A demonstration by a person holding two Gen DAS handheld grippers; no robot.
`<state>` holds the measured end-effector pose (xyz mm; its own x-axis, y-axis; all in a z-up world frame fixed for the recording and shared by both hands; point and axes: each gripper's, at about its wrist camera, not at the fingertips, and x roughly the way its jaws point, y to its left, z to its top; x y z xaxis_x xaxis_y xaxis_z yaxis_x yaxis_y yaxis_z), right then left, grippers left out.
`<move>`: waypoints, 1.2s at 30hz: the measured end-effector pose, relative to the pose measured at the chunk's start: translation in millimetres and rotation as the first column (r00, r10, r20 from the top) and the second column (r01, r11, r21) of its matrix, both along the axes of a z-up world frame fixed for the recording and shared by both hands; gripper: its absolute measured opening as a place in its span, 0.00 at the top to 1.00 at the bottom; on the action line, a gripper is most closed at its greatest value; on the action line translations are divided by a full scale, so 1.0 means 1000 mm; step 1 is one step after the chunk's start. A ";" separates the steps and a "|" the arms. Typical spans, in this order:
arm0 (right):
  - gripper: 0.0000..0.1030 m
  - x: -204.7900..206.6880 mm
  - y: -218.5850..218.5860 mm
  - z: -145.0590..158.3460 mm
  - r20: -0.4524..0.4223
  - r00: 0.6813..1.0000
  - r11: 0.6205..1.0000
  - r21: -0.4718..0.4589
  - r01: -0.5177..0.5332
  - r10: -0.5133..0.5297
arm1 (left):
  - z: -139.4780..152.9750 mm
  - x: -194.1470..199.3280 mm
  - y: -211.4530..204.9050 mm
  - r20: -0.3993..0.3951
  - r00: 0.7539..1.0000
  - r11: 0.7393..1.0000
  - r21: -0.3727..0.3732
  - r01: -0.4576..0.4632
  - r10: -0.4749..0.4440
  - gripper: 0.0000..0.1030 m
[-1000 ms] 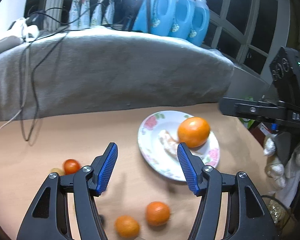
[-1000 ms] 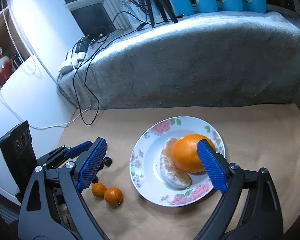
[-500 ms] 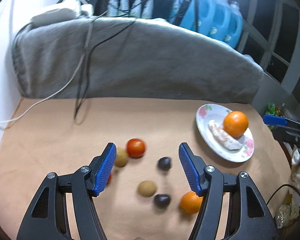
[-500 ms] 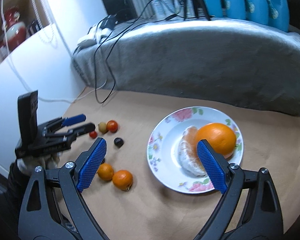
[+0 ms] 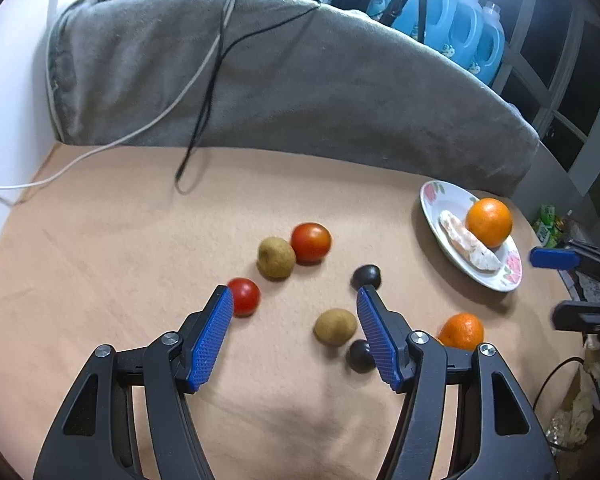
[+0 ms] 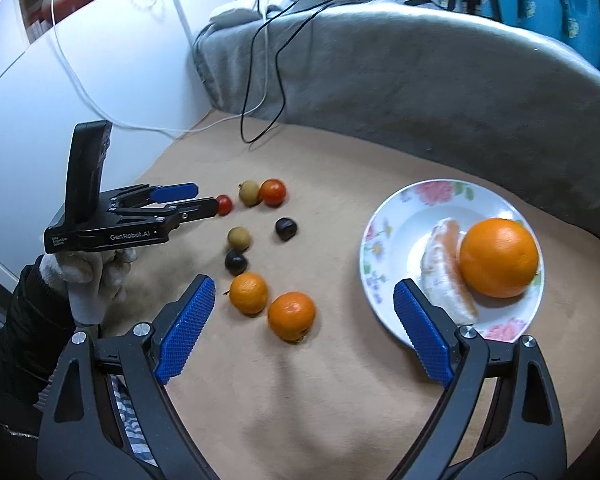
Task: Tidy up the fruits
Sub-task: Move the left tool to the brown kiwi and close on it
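Observation:
A floral plate (image 6: 384,236) holds a large orange (image 6: 498,257) and a peeled segment (image 6: 444,272); it also shows in the left wrist view (image 5: 434,216). Loose on the tan table lie two small oranges (image 6: 249,293) (image 6: 291,314), two tomatoes (image 5: 310,241) (image 5: 244,295), two brown fruits (image 5: 276,257) (image 5: 335,325) and two dark fruits (image 5: 366,276) (image 5: 360,354). My left gripper (image 5: 294,320) is open and empty, low over the small tomato and brown fruit. My right gripper (image 6: 300,328) is open and empty, with a small orange between its fingers' line.
A grey cloth-covered ledge (image 5: 260,72) with cables (image 5: 204,92) runs along the table's far side. Blue detergent bottles (image 5: 460,28) stand behind it. A white wall (image 6: 80,80) bounds the left. The table's right edge drops off past the plate.
My left gripper has swung left from the plate to the loose fruits and come closer to them. My right gripper has turned left, bringing the small oranges into line.

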<state>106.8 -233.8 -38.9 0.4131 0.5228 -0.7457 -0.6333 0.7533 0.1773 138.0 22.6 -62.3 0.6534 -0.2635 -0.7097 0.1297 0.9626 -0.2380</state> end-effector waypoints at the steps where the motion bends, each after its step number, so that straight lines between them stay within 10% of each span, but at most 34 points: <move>1: 0.18 0.000 0.002 -0.002 -0.008 1.000 1.000 -0.004 -0.006 0.006 | -0.001 0.000 -0.001 -0.006 1.000 1.000 -0.010 0.008 -0.009 0.43; 9: 0.47 0.008 0.017 -0.025 -0.126 0.992 0.999 -0.041 -0.029 0.024 | -0.013 0.003 -0.007 -0.053 0.997 0.997 -0.056 0.049 -0.052 0.57; 36: 0.60 0.023 0.030 -0.069 -0.269 0.963 0.995 -0.091 -0.036 0.010 | -0.030 0.012 -0.018 -0.113 0.989 0.993 -0.082 0.091 -0.100 0.74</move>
<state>129.6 -204.2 -108.1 0.1798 0.4516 -0.8739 -0.5894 0.7607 0.2718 150.3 4.3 -92.6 0.5367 -0.3769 -0.7550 0.1868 0.9256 -0.3293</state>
